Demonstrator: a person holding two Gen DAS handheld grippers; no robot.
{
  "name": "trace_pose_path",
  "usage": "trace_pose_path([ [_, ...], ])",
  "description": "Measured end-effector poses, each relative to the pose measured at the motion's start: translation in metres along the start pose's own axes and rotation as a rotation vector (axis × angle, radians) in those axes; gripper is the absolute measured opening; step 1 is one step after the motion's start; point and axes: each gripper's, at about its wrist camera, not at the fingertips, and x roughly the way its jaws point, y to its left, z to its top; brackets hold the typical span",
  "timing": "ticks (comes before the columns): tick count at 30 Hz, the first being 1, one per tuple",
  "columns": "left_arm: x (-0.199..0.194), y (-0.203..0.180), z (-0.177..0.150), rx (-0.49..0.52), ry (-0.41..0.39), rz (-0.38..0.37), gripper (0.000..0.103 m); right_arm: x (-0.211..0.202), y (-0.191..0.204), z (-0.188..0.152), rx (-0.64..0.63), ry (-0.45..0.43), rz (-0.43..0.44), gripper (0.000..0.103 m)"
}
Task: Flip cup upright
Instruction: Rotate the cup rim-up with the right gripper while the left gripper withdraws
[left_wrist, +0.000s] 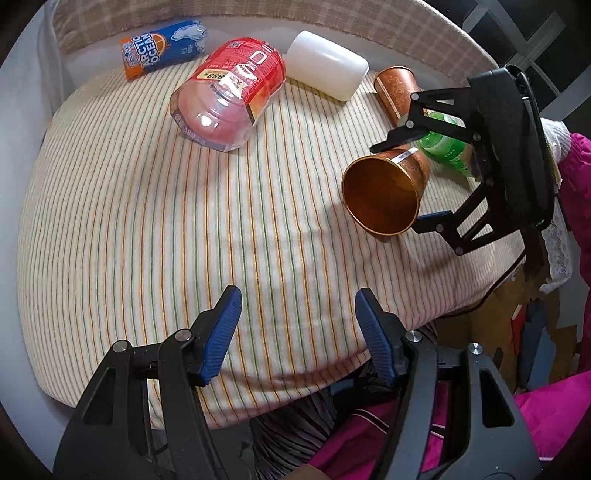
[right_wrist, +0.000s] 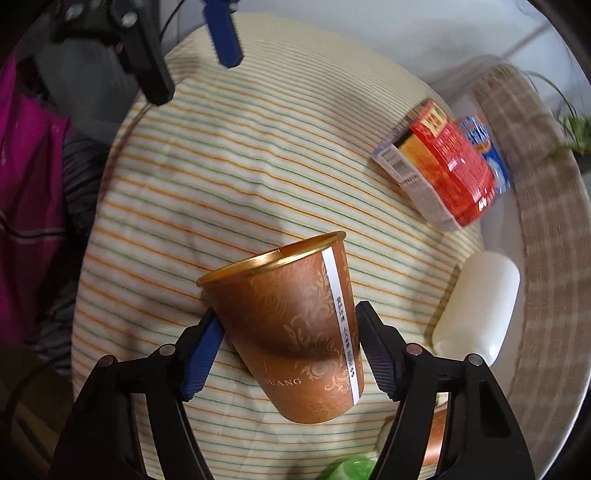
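The copper-brown paper cup (right_wrist: 295, 328) with pale floral scrollwork, a white printed seam strip and a shiny gold interior (left_wrist: 382, 194) is tilted, its rolled rim higher than its base in the right wrist view. It is off the striped cloth, its sides pressed between two blue pads.

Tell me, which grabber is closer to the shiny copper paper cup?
Right. The right gripper has the copper paper cup between its fingers; the left gripper hovers open, apart from it, over the striped cloth.
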Motion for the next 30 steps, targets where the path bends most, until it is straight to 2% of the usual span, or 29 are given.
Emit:
trace_pose_path([
  [7,-0.004,-0.007,0.0,0.027,-0.062,0.033,0.066,0.001,-0.013,0.0,0.265,-0.003,0.008,0.069],
  [11,-0.004,-0.011,-0.001,0.036,-0.107,0.087,0.066,-0.003,-0.019,-0.002,0.456,-0.032,0.0,0.069],
  [18,0.003,-0.014,-0.002,0.012,-0.125,0.082,0.066,-0.007,-0.027,-0.023,0.893,-0.075,-0.027,0.069],
  [24,0.006,-0.019,-0.002,0.005,-0.18,0.103,0.066,-0.024,-0.017,-0.045,1.143,-0.194,-0.096,0.069],
  [30,0.002,-0.021,-0.002,-0.005,-0.226,0.089,0.066,-0.041,-0.003,-0.062,1.295,-0.299,-0.131,0.068],
])
